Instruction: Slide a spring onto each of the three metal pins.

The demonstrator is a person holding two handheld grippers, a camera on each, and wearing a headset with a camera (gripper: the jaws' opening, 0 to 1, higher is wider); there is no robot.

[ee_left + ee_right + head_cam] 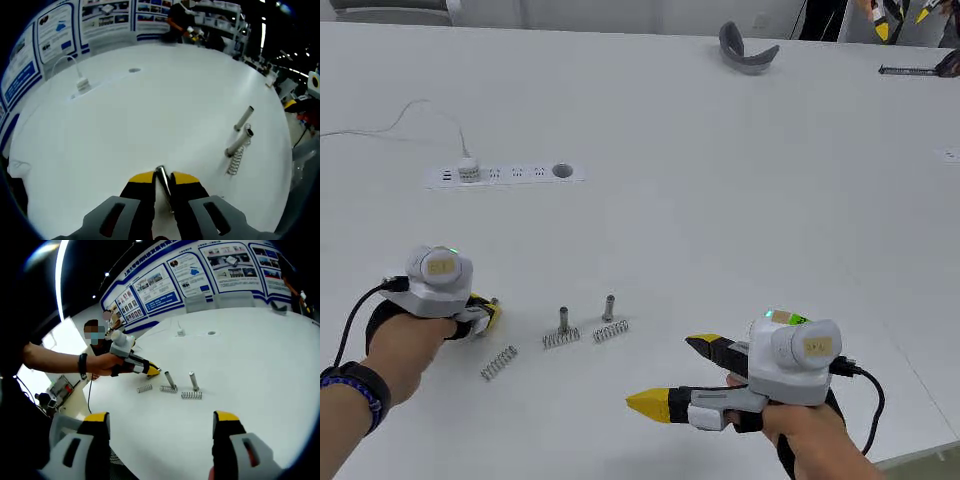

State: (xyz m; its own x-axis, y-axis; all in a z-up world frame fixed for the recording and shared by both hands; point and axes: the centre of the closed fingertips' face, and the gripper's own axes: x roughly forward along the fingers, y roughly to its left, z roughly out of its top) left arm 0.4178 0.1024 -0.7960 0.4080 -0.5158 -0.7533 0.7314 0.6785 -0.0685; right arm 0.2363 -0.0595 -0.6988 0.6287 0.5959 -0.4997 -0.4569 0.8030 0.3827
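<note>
Okay, my left tongs (163,180) are pinched almost closed on a metal pin (161,173), its shiny shaft poking out between the yellow tips, over at the near left of the white counter (720,200). Whether the pin's foot touches the counter, I cannot tell. My right tongs (161,421) are spread wide, gripping nothing, held at the near right and well apart from the parts. Between the two, the left standing pin (563,319) and the right standing pin (609,305) are upright side by side, both bare of springs. Three springs lie flat on the counter: the left spring (499,362) sits on its own, near my left tongs; the middle spring (561,338) lies right at the foot of the left standing pin, on its near side; the right spring (611,330) lies just on the near side of the right standing pin. Farther off on the left there's a white power strip (505,174) with a plug (468,170) in it and a thin cable (390,125) trailing away, and at the far edge a grey curved band (747,50).
</note>
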